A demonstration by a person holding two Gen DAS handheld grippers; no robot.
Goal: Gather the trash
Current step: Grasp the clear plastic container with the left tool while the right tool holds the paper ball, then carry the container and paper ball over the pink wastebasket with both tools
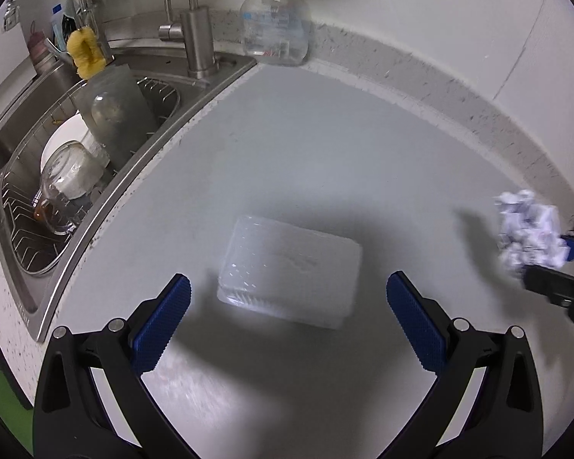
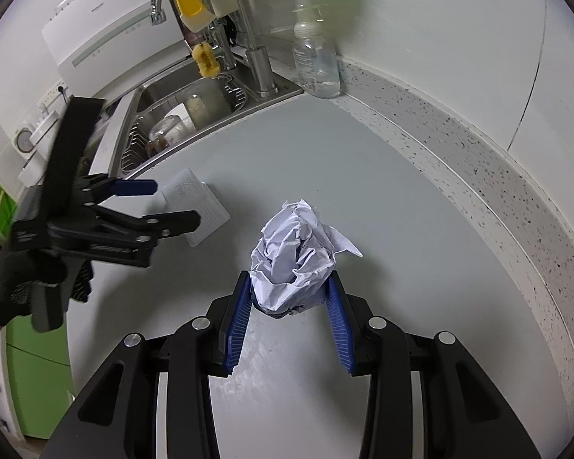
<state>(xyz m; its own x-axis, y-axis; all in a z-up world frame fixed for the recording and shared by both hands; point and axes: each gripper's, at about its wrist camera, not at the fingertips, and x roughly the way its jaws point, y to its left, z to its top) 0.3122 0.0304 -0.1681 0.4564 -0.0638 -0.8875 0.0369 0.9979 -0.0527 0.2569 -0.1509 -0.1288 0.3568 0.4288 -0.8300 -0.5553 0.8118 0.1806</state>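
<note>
A clear plastic container (image 1: 291, 269) lies upside down on the grey counter, just ahead of my left gripper (image 1: 287, 292), which is open and empty with its blue pads either side of it, not touching. It also shows in the right wrist view (image 2: 195, 204), with the left gripper (image 2: 172, 204) beside it. My right gripper (image 2: 291, 283) is shut on a crumpled ball of white paper (image 2: 294, 256), held above the counter. The paper ball also shows at the right edge of the left wrist view (image 1: 528, 229).
A steel sink (image 1: 42, 145) with a wire rack, glasses and a plate lies to the left, with a tap (image 1: 199, 38) behind it. A clear soap bottle (image 1: 275, 23) stands at the back by the wall. A speckled ledge (image 1: 459, 95) runs along the wall.
</note>
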